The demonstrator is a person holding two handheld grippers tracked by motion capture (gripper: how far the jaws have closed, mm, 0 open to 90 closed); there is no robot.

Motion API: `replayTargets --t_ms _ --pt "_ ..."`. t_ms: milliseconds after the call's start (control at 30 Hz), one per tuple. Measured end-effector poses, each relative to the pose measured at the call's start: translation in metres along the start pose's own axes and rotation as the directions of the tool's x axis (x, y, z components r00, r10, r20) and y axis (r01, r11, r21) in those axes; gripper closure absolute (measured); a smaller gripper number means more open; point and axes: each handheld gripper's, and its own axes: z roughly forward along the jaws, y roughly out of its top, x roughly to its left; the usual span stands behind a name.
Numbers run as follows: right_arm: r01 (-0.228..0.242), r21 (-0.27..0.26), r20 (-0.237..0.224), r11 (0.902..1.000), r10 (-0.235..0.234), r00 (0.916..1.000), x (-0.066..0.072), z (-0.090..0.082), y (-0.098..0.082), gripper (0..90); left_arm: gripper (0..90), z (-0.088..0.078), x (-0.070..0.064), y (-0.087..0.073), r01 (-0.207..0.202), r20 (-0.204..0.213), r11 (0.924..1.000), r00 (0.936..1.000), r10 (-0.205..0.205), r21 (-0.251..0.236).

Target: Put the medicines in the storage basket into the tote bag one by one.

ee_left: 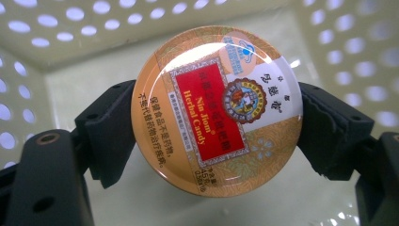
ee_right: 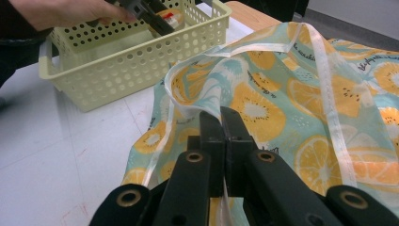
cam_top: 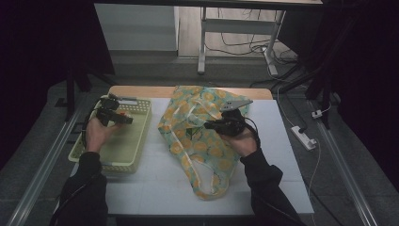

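Left tongs [ee_left: 214, 127] clamped on the rim of a round herbal candy tin [ee_left: 217, 111], held above the floor of the pale yellow perforated basket [cam_top: 136, 141] at the left of the worktop [cam_top: 155, 183]. Right tongs [ee_right: 221, 123] clenched tight on a white strap [ee_right: 225, 207] of the fruit-print fabric bag [cam_top: 200, 141], spread mid-worktop, just right of the basket.

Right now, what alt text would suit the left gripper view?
A round candy tin, orange with a red label, is clamped by its edges between the left gripper's two black jaws. Behind it are the pale floor and perforated walls of a basket.
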Motion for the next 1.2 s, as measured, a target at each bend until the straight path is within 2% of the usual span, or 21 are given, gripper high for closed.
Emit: replayTargets --t_ms 133,333,467,667,767,833,1033,1200 --pt "0.000 -0.002 0.002 1.0000 0.000 1.0000 0.000 0.000 0.000 89.2 20.4 -0.010 -0.009 -0.002 -0.011 0.032 0.9984 0.9994 0.013 -0.055" --pt "0.004 -0.010 -0.001 0.9999 -0.004 1.0000 0.000 0.000 0.000 89.3 20.4 -0.022 -0.024 -0.005 -0.043 0.046 0.9932 0.9977 0.049 -0.108" --pt "0.005 -0.011 0.000 0.9999 -0.005 1.0000 0.000 -0.001 0.000 89.3 20.4 -0.028 -0.030 -0.008 -0.041 0.051 0.9891 0.9975 0.049 -0.142" --pt "0.004 -0.010 0.001 0.9999 -0.004 1.0000 0.000 -0.001 0.000 89.3 20.4 -0.035 -0.038 -0.015 -0.032 0.089 0.9809 0.9948 0.050 -0.192" --pt "0.003 -0.009 0.001 1.0000 -0.003 1.0000 0.000 -0.001 0.000 89.3 20.4 -0.039 -0.044 -0.015 -0.051 0.086 0.9787 0.9938 0.069 -0.199" --pt "0.005 -0.008 0.003 1.0000 -0.005 1.0000 0.000 -0.001 0.000 89.3 20.4 -0.044 -0.048 -0.015 -0.058 0.103 0.9759 0.9914 0.081 -0.210" --pt "0.006 -0.007 0.007 1.0000 -0.006 1.0000 0.001 -0.001 0.000 89.3 20.4 -0.054 -0.064 -0.018 -0.094 0.115 0.9679 0.9857 0.123 -0.233" --pt "0.008 -0.010 0.009 0.9999 -0.008 0.9999 0.001 -0.002 0.000 89.3 20.4 -0.058 -0.079 -0.019 -0.136 0.137 0.9624 0.9755 0.172 -0.235"
